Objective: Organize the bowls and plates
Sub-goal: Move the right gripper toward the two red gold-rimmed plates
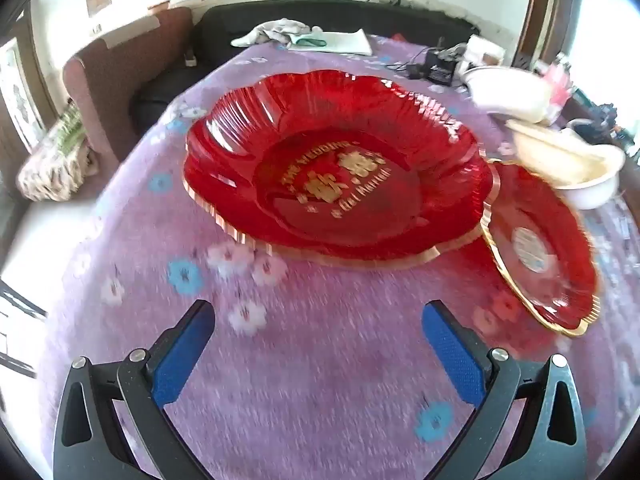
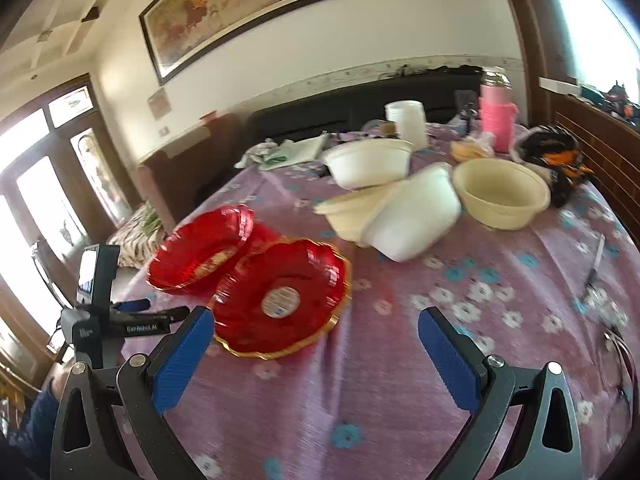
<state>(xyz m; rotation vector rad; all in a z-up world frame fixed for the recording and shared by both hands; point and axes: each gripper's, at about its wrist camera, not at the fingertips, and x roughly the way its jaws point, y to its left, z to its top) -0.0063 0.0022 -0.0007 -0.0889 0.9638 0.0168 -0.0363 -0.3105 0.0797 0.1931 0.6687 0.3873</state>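
Two red scalloped plates with gold rims lie on the purple flowered tablecloth [image 1: 320, 360]. The big one with gold lettering [image 1: 340, 164] is straight ahead of my left gripper [image 1: 320, 344], which is open and empty, a short way before its near rim. The second red plate [image 1: 540, 248], with a round label, leans on the big one's right edge. In the right wrist view the labelled plate [image 2: 280, 300] sits just past my open, empty right gripper [image 2: 316, 344], the lettered plate [image 2: 200, 248] behind it. Beyond stand a white bowl [image 2: 368, 162], a tipped white bowl [image 2: 416, 216] in cream plates [image 2: 348, 212], and a cream bowl [image 2: 500, 192].
At the table's far end are a pink flask [image 2: 498, 120], a white tub [image 2: 406, 120], cloths and papers [image 1: 304, 36], a charger with cables [image 1: 440, 68] and a black-orange bag [image 2: 552, 156]. A dark sofa [image 1: 340, 20] backs the table. The other gripper's body [image 2: 100, 312] is at left.
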